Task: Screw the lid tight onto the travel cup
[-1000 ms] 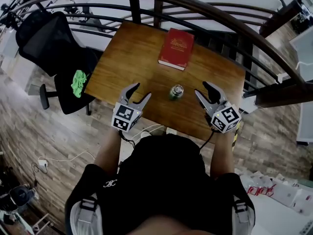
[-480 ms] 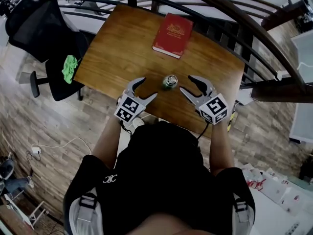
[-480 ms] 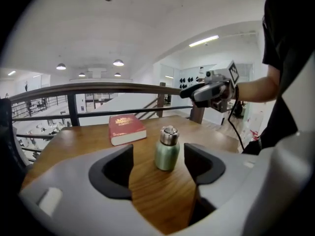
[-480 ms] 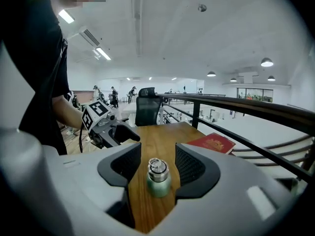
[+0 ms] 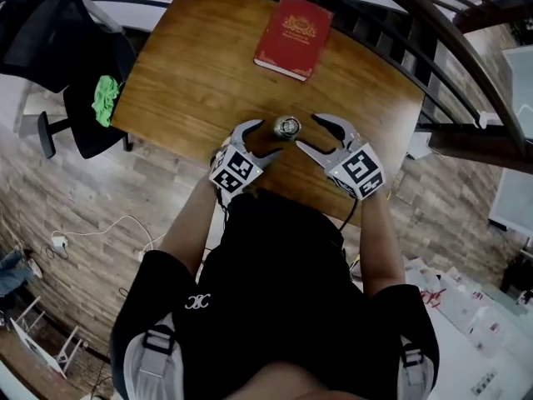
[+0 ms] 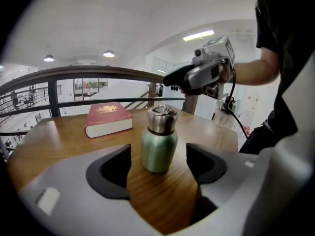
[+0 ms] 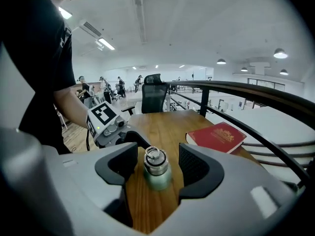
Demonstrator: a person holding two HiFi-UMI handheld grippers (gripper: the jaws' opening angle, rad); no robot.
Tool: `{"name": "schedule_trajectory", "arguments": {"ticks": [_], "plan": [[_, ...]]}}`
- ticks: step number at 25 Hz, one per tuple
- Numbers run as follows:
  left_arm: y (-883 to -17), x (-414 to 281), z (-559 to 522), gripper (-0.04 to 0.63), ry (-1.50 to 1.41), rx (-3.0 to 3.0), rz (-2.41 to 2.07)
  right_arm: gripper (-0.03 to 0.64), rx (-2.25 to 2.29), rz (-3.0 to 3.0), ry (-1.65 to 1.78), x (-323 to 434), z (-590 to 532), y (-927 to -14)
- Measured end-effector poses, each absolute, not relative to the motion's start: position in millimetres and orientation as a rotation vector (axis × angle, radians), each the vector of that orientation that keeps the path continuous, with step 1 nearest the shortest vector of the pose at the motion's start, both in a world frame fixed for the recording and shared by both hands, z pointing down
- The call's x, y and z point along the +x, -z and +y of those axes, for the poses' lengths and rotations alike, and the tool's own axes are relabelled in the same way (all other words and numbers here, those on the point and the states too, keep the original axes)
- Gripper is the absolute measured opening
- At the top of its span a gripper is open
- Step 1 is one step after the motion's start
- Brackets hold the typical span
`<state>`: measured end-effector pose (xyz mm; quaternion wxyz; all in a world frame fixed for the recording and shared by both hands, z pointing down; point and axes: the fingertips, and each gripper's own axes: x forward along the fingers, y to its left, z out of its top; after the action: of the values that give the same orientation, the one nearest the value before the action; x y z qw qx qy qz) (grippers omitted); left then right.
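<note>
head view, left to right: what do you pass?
Green cloth → left gripper → travel cup → right gripper. Both grippers' jaws are opening, with the cup between each pair, untouched. Red book left out: it overlaps the cup's span.

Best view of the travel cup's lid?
Left gripper view: the steel lid is close, side-on and sharp on the green cup. Right gripper view shows it from above, ring on top, slightly blurred. Head view: a tiny disc.

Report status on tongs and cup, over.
Left tongs and right tongs opening, flanking the cup, neither touching. Cup upright on table, lid on. Book far back, nothing in the way.
</note>
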<state>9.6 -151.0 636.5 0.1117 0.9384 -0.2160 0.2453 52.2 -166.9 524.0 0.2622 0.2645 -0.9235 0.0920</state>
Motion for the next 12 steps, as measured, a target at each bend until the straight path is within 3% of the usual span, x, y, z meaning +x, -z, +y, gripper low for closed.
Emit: {"name": "schedule_trajectory", "arguments": {"ticks": [12], "plan": [[-674,47,-160,0.394,-0.783,2.79,-0.547,0.239,0.347,-2.31,-0.101,35,-162,-574]]}}
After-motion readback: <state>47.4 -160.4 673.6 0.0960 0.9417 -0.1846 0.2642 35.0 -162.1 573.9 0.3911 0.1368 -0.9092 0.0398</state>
